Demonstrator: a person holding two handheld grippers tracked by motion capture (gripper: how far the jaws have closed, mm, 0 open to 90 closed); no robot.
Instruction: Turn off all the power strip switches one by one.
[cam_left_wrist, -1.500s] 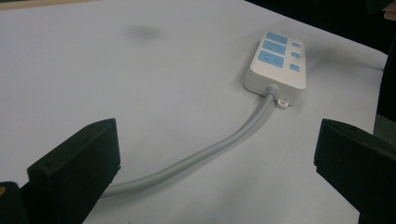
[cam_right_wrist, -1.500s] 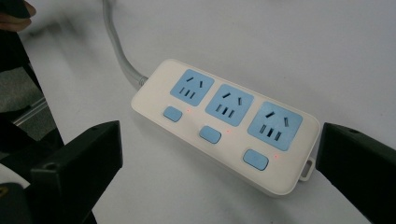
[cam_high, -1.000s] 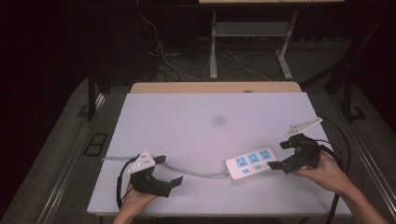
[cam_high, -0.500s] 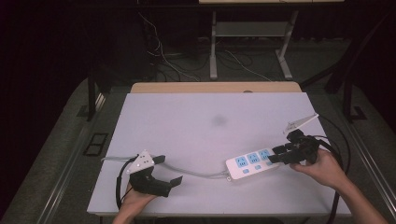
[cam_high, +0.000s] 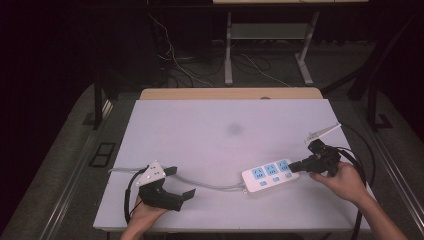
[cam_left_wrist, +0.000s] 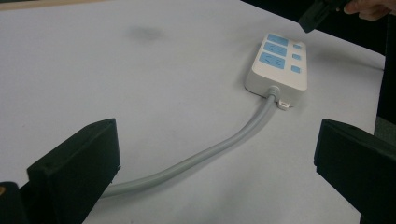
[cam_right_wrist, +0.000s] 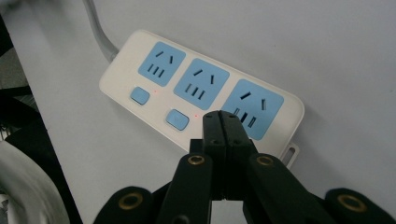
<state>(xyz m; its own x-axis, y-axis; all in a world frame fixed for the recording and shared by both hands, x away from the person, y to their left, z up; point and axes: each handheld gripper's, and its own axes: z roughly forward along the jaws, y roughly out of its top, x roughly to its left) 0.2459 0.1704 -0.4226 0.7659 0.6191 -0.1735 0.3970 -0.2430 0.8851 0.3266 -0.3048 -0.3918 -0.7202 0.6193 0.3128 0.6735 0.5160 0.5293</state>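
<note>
The white plastic power strip with blue sockets (cam_high: 270, 175) lies near the white desk's (cam_high: 220, 120) right front. Right hand-held gripper (cam_right_wrist: 222, 116), jaws just closed empty, poises over its third switch, seemingly unpressed; left hand-held gripper (cam_high: 176, 182) gapes wide

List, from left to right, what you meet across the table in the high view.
Left gripper → grey cable → power strip → right gripper, jaws shut, tips at the strip's right end.
</note>
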